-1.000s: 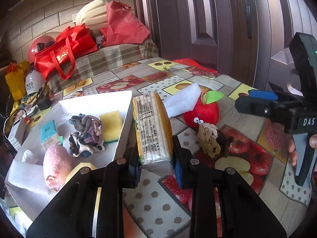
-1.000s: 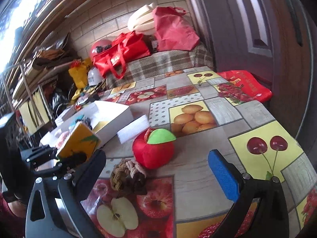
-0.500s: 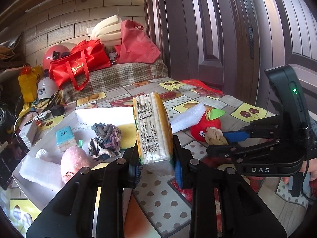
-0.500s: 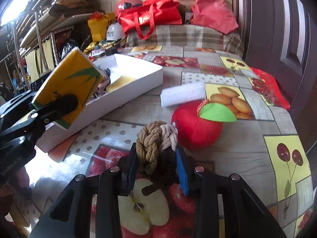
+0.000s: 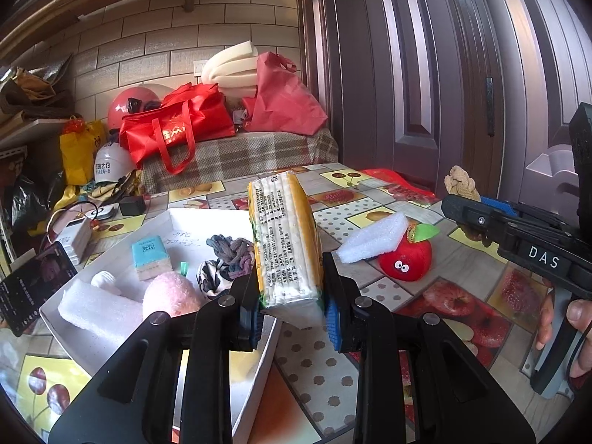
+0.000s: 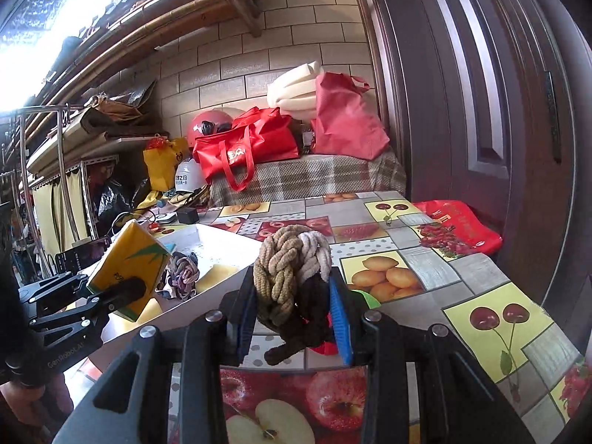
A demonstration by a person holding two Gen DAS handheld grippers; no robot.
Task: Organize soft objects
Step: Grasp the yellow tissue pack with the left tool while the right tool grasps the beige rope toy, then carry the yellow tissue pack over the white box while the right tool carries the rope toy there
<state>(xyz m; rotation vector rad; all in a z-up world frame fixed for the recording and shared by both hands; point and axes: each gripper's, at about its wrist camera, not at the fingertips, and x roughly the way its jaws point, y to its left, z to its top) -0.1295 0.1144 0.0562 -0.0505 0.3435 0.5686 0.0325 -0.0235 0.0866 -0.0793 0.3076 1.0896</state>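
Braided rope knot [image 6: 292, 281] in right jaws hides most of red apple plush [image 6: 325, 347]; left jaws clamp tissue pack [image 5: 285, 244].

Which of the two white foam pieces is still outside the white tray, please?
The foam piece leaning on the red apple plush on the tablecloth; the other foam block lies inside the white tray, at its near-left corner.

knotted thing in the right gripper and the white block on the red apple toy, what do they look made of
Knotted thing: looks like soft braided cotton-type rope, matte, with twisted tan, white and dark brown strands. White block: probably foam, going by its matte, slightly grainy surface and rounded edges. Apple toy: seems plush fabric, with stitched-on eyes and a felt-like leaf.
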